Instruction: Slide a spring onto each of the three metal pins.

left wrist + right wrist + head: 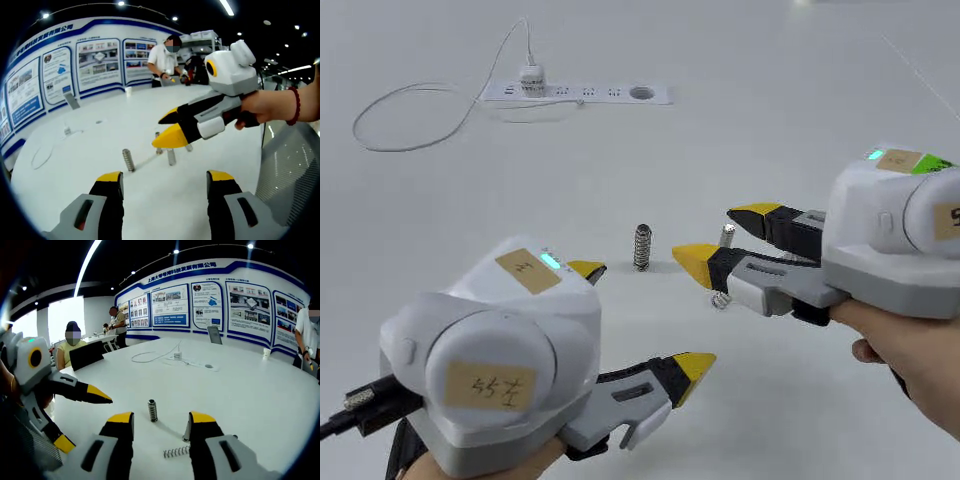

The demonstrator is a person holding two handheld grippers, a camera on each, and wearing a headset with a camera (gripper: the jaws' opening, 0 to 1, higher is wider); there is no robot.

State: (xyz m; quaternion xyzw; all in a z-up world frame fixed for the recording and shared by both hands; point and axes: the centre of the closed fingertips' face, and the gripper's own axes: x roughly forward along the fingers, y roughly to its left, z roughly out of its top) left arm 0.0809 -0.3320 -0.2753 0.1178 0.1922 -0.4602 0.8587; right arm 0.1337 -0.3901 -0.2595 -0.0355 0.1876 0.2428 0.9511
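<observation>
- Holding nothing in either tong: left gripper (165, 176) with jaws spread wide, right gripper (160, 418) likewise parted and empty.
- Showing one spring-fitted pin (642, 247) upright mid-table, a bare pin (727, 235) close by the right jaws, and a loose spring (720, 298) lying flat near that pin.
- Could send the loose spring rolling across the smooth tabletop (620, 180) by closing off-centre on so thin a coil.
- Could knock the bare pin while dipping for the spring, given the tight spacing.
- Could crush or kink the coil by squeezing hard.
</observation>
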